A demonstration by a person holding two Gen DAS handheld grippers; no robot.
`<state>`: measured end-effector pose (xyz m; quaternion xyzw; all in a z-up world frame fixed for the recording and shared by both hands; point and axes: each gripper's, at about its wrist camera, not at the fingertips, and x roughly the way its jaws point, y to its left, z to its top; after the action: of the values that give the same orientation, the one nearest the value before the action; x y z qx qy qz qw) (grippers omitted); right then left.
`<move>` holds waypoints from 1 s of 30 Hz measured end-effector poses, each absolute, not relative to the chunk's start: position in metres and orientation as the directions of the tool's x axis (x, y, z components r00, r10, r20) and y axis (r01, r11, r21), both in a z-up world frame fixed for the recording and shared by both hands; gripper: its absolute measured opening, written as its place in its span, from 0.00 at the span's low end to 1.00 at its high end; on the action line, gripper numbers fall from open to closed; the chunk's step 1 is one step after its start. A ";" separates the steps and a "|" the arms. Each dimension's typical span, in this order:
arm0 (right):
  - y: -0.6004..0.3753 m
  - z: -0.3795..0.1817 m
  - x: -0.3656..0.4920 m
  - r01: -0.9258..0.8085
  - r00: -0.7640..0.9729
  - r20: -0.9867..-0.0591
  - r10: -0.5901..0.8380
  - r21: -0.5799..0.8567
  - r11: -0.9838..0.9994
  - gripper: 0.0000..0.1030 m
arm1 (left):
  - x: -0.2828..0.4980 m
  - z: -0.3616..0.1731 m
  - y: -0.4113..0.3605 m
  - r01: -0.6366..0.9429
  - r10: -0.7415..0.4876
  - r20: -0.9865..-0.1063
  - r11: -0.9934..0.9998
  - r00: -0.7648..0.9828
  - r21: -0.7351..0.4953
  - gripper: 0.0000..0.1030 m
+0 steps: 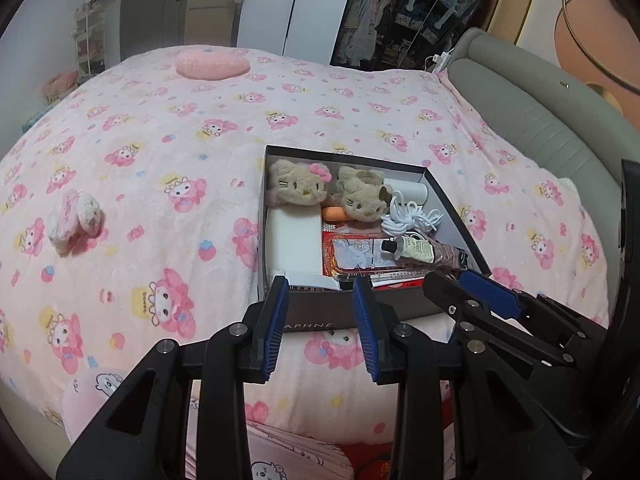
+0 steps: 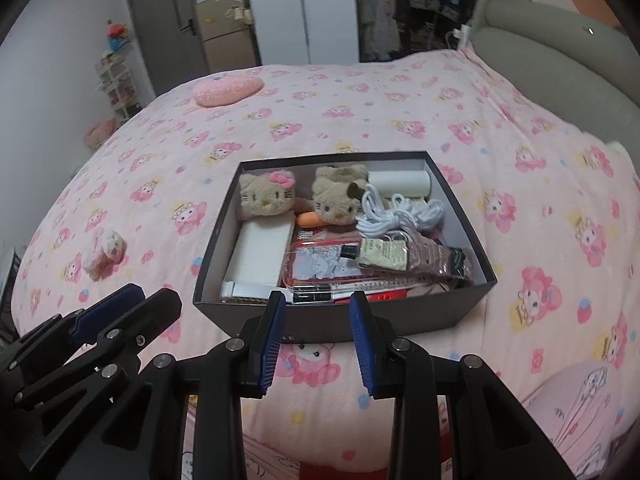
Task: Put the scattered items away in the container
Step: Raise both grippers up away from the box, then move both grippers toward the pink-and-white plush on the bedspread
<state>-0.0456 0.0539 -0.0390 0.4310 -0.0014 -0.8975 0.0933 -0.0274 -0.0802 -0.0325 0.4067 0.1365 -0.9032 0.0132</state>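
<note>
A dark open box (image 1: 312,314) (image 2: 400,316) sits on the pink bedspread. It holds two beige cat plushes (image 1: 298,186) (image 2: 268,194), a white cable (image 2: 396,212), a white carton (image 2: 260,252), a phone case (image 2: 320,266) and a cream tube (image 2: 408,258). A small pink-and-white plush (image 1: 76,220) (image 2: 104,254) lies alone on the bedspread, left of the box. My left gripper (image 1: 320,284) (image 2: 154,294) hovers open at the box's near wall with nothing between its fingers. My right gripper (image 2: 316,296) (image 1: 446,276) is beside it, also open and holding nothing.
A pink heart cushion (image 1: 212,65) (image 2: 228,90) lies at the far side of the bed. A grey padded headboard (image 1: 520,112) runs along the right. A pink pillow (image 2: 580,400) lies near the front edge. Shelves and a wardrobe stand beyond the bed.
</note>
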 end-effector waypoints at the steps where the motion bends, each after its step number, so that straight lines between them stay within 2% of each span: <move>1: 0.052 -0.039 -0.045 0.169 -0.609 -0.774 -0.173 0.086 -0.982 0.29 | -0.026 -0.033 -0.082 0.137 0.088 -0.738 -0.961 -0.669 -0.239 0.32; 11: 0.015 -0.044 -0.044 0.256 -0.596 -0.772 -0.220 0.077 -0.964 0.28 | -0.014 -0.037 -0.115 0.192 0.035 -0.750 -0.958 -0.660 -0.214 0.32; 19: -0.036 -0.045 -0.044 0.350 -0.578 -0.777 -0.251 0.042 -0.936 0.28 | 0.003 -0.044 -0.164 0.303 -0.034 -0.758 -0.928 -0.651 -0.219 0.32; 30: -0.118 -0.061 -0.052 0.524 -0.477 -0.802 -0.359 0.068 -0.849 0.28 | 0.024 -0.060 -0.240 0.464 -0.115 -0.779 -0.852 -0.616 -0.241 0.32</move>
<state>-0.0525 -0.1184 -0.0607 0.4414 0.0936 -0.8542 0.2585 0.0245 -0.2395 -0.0605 0.4054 0.2154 -0.8728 0.1661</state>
